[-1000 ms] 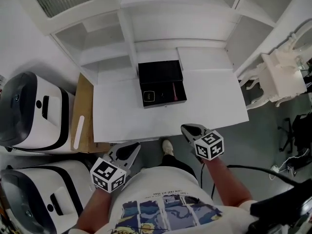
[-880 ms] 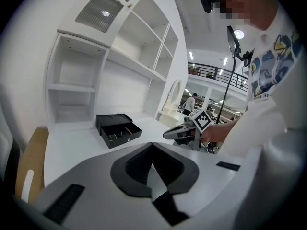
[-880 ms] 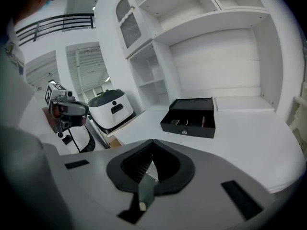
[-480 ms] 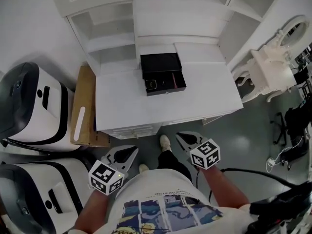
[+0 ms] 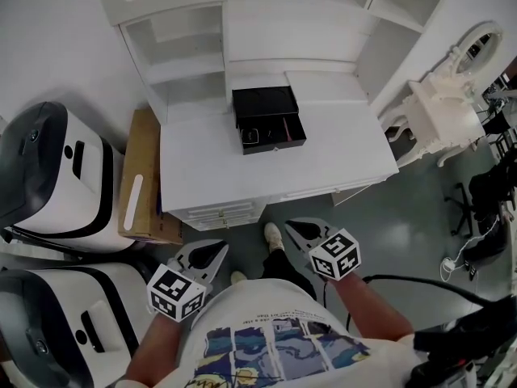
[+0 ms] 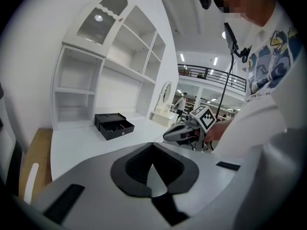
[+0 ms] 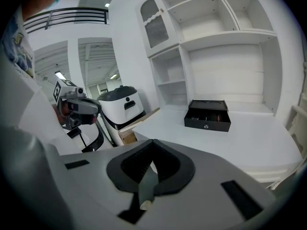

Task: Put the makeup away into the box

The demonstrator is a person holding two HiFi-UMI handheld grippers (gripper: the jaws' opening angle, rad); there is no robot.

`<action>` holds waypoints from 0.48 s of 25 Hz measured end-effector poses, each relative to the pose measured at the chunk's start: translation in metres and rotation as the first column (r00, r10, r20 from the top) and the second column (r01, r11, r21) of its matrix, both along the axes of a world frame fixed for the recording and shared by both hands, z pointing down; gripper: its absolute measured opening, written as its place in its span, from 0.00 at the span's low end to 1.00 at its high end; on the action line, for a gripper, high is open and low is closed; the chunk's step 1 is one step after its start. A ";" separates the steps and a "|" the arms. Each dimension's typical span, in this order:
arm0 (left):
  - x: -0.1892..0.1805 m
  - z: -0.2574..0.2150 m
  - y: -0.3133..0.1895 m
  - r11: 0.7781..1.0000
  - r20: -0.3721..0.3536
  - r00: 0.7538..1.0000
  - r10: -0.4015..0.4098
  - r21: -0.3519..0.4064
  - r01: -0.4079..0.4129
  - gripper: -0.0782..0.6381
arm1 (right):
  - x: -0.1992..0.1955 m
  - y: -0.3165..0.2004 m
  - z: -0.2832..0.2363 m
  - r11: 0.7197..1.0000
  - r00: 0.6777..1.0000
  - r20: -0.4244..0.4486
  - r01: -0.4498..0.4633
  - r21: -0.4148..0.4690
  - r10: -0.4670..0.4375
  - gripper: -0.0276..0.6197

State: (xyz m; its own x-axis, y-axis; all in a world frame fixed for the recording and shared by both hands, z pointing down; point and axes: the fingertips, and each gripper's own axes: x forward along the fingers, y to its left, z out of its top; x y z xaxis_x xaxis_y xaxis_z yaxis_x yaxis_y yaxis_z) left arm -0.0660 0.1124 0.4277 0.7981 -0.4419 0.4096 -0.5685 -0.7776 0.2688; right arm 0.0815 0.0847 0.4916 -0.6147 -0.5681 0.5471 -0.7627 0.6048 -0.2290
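Note:
The black makeup box [image 5: 269,118] stands open on the white desk [image 5: 242,172], its lid tipped back. A small compact [image 5: 252,136] and a red stick [image 5: 284,131] lie inside it. Both grippers hang well short of the desk, close to the person's body. My left gripper [image 5: 215,249] is shut and empty, and so is my right gripper [image 5: 293,227]. In the left gripper view the box [image 6: 113,125] is far ahead and the right gripper [image 6: 184,132] shows at the side. In the right gripper view the box [image 7: 207,115] sits across the desk.
White shelves [image 5: 186,47] rise behind the desk. Two white and black machines [image 5: 48,176] and a cardboard box [image 5: 141,176] stand at the left. An ornate white vanity [image 5: 440,111] is at the right. The person's shoe [image 5: 275,234] rests on grey floor.
Both grippers have drawn back from the desk edge toward the person, still shut. The desk and box now lie farther off; the box has not moved.

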 end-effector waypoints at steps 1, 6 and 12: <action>0.001 0.000 0.001 1.000 0.000 1.000 0.001 0.000 -0.001 0.13 | 0.000 0.001 0.000 1.000 1.000 0.000 0.001 0.000 -0.001 0.08; 0.001 0.002 0.002 1.000 0.004 1.000 0.004 -0.001 -0.004 0.13 | -0.007 0.001 0.000 1.000 1.000 0.007 0.013 0.006 -0.013 0.08; 0.001 0.003 0.000 1.000 0.002 1.000 0.005 -0.002 -0.005 0.13 | -0.013 0.001 -0.001 1.000 1.000 0.000 0.029 0.012 -0.029 0.08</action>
State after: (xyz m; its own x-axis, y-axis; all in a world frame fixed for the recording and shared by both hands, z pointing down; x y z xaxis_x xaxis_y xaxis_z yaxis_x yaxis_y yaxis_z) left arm -0.0650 0.1128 0.4308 0.7995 -0.4367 0.4124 -0.5649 -0.7800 0.2693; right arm 0.0680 0.0856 0.4910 -0.6312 -0.5570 0.5397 -0.7449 0.6292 -0.2218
